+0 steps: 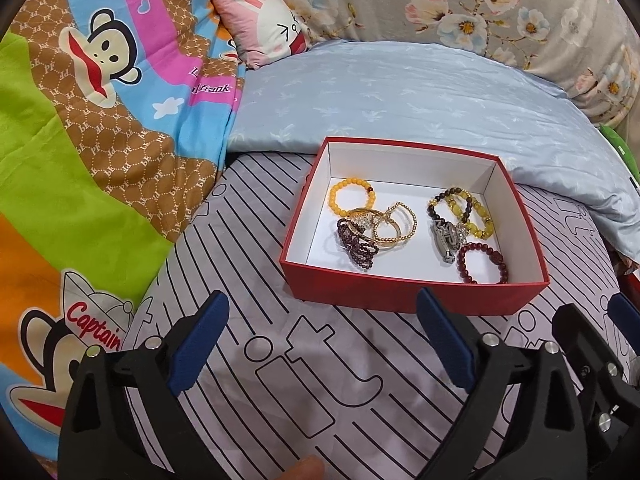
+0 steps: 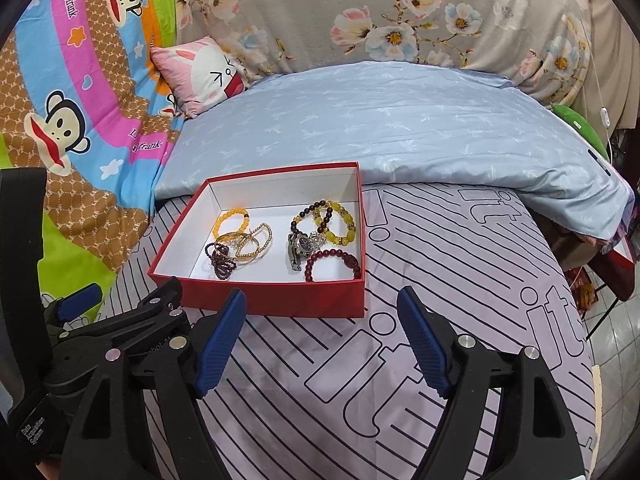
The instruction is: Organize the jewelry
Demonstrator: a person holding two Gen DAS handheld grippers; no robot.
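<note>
Lying inside the red box (image 1: 408, 294) on the striped sheet (image 2: 460, 280) printed "it", the bracelets (image 1: 348, 196) are grouped in two piles. The left gripper (image 1: 322, 334) and right gripper (image 2: 322, 330) are hovering wide open, holding nothing. The quilt (image 1: 100, 120) is reading "Captain".

The bed (image 2: 460, 300), covered in a lilac sheet with black stripes, carries a red box (image 2: 280, 300) near its middle, a pale blue pillow (image 2: 400, 128) behind it, and a cartoon-monkey quilt (image 1: 80, 140) alongside.
</note>
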